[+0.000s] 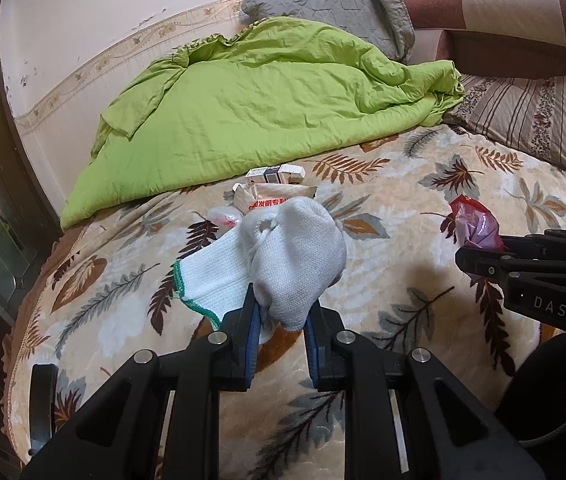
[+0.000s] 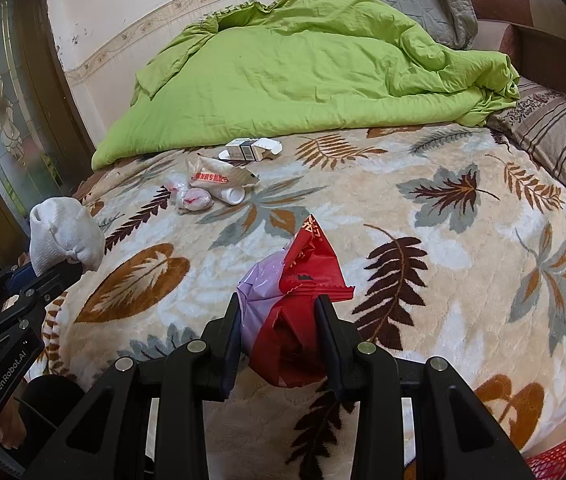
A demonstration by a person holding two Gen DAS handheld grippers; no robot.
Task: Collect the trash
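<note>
Left gripper [image 1: 281, 320] clamped on white knitted glove [image 1: 283, 256], right gripper [image 2: 279, 332] on crumpled red-and-purple plastic wrappers [image 2: 295, 308], both above leaf-patterned fleece blanket [image 2: 443, 216]; loose wrappers likely slipping out mid-carry.

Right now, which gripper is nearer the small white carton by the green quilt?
Left, slightly. The left gripper, holding a white glove, points straight at the carton; the right gripper, gripping red wrappers, sits off to the side.

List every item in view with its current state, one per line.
left gripper: shut on white glove
white glove: bunched, held above the bed
right gripper: shut on red wrapper
red wrapper: crumpled with purple plastic, held
small box: lying on blanket, flap open
beige packet: torn, lying flat
green quilt: rumpled
</note>
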